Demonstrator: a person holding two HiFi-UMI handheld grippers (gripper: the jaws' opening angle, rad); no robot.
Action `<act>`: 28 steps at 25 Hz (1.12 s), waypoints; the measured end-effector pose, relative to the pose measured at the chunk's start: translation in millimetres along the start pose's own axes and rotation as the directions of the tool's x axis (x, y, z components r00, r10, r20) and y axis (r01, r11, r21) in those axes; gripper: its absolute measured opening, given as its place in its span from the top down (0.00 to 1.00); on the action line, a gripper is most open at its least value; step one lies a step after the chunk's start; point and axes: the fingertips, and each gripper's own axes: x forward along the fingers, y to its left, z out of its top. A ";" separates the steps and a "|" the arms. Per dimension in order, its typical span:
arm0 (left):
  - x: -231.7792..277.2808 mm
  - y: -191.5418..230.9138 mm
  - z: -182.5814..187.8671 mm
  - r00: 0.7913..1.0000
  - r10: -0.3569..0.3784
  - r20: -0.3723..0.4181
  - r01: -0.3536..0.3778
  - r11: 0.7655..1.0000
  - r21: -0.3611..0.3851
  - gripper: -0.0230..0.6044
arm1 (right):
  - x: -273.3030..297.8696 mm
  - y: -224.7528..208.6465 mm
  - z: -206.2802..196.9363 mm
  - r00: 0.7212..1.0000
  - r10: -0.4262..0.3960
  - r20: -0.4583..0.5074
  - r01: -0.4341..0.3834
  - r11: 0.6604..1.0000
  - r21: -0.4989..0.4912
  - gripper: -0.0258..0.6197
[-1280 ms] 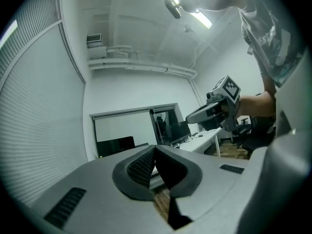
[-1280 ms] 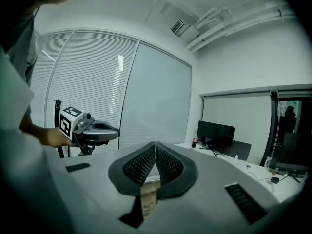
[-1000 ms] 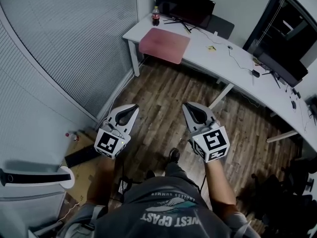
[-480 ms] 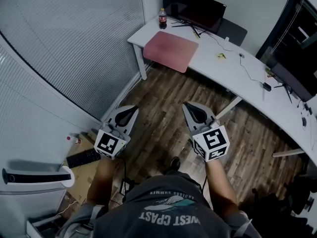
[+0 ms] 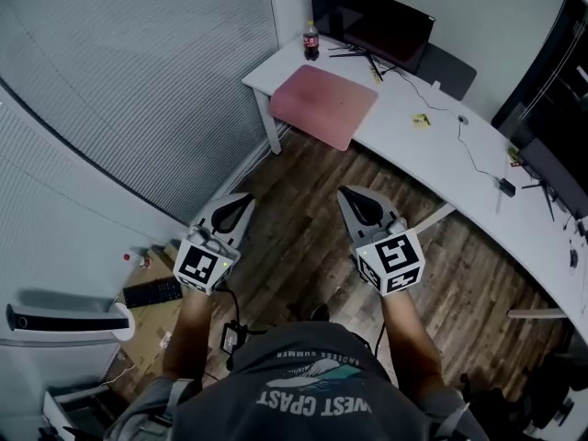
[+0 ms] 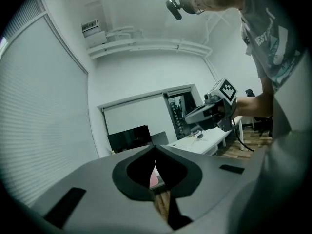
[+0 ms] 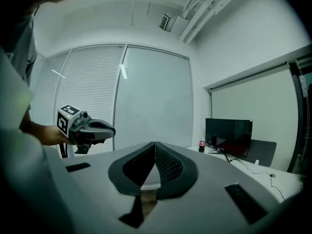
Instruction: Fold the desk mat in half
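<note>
A pink desk mat (image 5: 325, 105) lies flat on the left end of the white desk (image 5: 432, 145), well ahead of me. Both grippers hang over the wood floor, far short of the desk. My left gripper (image 5: 241, 199) is shut and empty, held at my left. My right gripper (image 5: 347, 194) is shut and empty too, level with the left one. In the left gripper view a sliver of the pink mat (image 6: 154, 176) shows past the closed jaw tips, and the right gripper (image 6: 204, 115) appears at the right. The right gripper view shows the left gripper (image 7: 92, 128) at the left.
A black monitor (image 5: 371, 16) and a cola bottle (image 5: 310, 40) stand behind the mat. Cables and a small yellow note (image 5: 422, 120) lie on the desk further right. Window blinds (image 5: 138, 72) run along the left. A keyboard (image 5: 152, 292) lies on a box by my left foot.
I have walked closer to the desk; the mat and monitor sit larger and further right in the head view. Both grippers keep the same shut pose.
</note>
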 end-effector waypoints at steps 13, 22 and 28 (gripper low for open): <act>63.0 30.8 -2.2 1.000 -0.026 0.017 0.026 1.000 0.005 0.94 | 24.6 -43.8 -0.3 1.000 -0.031 -0.005 0.031 0.999 -0.006 0.92; 120.0 79.2 -23.2 0.992 -0.112 0.058 0.112 0.994 -0.005 0.94 | 72.5 -75.6 -5.6 0.992 -0.115 -0.049 0.114 0.993 -0.014 0.92; 148.1 130.9 -39.2 0.987 -0.146 0.069 0.146 0.989 -0.004 0.94 | 125.0 -93.4 -0.4 0.987 -0.148 -0.066 0.148 0.989 -0.011 0.92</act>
